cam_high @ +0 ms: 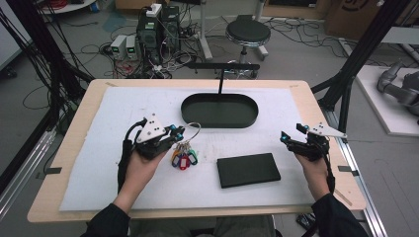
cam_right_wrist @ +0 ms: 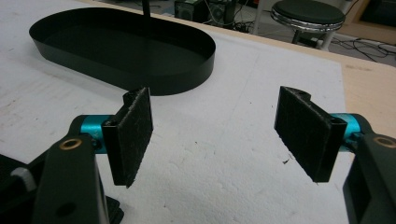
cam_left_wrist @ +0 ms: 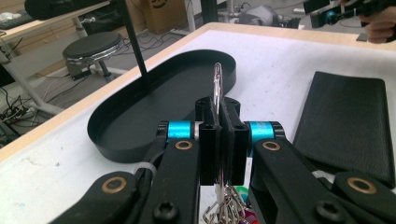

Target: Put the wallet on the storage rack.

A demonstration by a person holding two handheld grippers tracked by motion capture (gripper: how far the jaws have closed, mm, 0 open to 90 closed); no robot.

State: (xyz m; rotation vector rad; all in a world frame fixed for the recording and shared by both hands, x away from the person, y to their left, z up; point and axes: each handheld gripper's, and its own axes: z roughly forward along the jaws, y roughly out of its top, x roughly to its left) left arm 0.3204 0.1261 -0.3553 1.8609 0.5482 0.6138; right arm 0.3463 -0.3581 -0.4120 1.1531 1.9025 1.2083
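Two grippers work the near half of the table: the left gripper [cam_high: 174, 134] pinches the key ring [cam_left_wrist: 217, 88] tight, tags dangling – apparently mid-carry. The right gripper [cam_right_wrist: 217, 135] waits wide open. Next, probably, lift onward into the far black tray [cam_high: 220, 121] – clearing its rim.

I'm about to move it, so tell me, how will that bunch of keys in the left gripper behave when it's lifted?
The key bunch will probably dangle and swing: the left gripper pinches just its thin wire ring, and the coloured tags hang loose. The smooth metal ring may slip or pivot between the pads.
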